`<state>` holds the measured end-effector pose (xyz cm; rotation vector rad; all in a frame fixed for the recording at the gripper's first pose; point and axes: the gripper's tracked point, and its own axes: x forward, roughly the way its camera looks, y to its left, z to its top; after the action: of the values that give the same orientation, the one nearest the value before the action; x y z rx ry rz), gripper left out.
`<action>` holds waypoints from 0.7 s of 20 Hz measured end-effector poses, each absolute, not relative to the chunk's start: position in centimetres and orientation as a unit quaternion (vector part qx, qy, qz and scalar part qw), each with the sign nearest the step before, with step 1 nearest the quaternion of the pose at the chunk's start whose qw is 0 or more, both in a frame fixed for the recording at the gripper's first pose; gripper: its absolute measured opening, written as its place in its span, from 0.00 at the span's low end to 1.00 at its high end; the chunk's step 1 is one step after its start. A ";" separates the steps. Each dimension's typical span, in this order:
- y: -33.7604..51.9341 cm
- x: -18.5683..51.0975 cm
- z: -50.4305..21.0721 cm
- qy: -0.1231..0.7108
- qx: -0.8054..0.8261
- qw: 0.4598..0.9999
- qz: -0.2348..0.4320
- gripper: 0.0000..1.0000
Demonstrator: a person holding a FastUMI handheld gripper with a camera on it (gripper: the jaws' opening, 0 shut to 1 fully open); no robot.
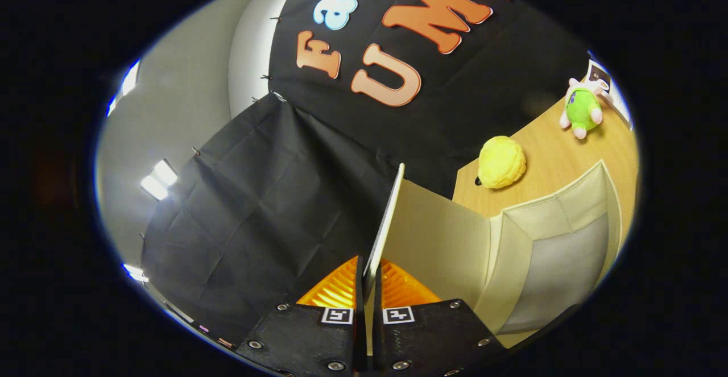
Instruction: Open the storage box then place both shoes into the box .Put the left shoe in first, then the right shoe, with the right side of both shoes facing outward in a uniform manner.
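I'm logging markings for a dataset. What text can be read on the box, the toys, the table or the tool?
Square markers on the tool, shut on the lid: coded patterns, no words.
Card behind the green plush toy: too small to read.
On the box and yellow toy: none.

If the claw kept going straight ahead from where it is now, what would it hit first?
The claw is shut on the box lid; pushing on would slide along the lid toward the black cloth wall, though depth is unclear.

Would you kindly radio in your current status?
Gripper shut on box lid, lid raised. Storage box open. Nothing blocking.
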<state>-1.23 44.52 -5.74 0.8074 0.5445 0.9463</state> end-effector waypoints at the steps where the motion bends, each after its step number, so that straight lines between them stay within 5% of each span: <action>1: 45.7 -1.7 -5.8 0.249 0.359 0.784 0.441 0.06; 5: 49.8 -2.6 -7.4 0.247 0.295 0.804 0.453 0.15; 7: 49.4 -1.5 -7.2 0.216 0.261 0.835 0.434 0.32; 10: 47.6 0.1 -6.5 0.175 0.229 0.873 0.394 0.83; 12: 45.8 0.7 -6.7 0.165 0.219 0.888 0.370 0.98; 14: 43.6 1.5 -7.3 0.162 0.203 0.902 0.344 0.98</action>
<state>1.54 43.59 -7.29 0.4206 0.3359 0.7115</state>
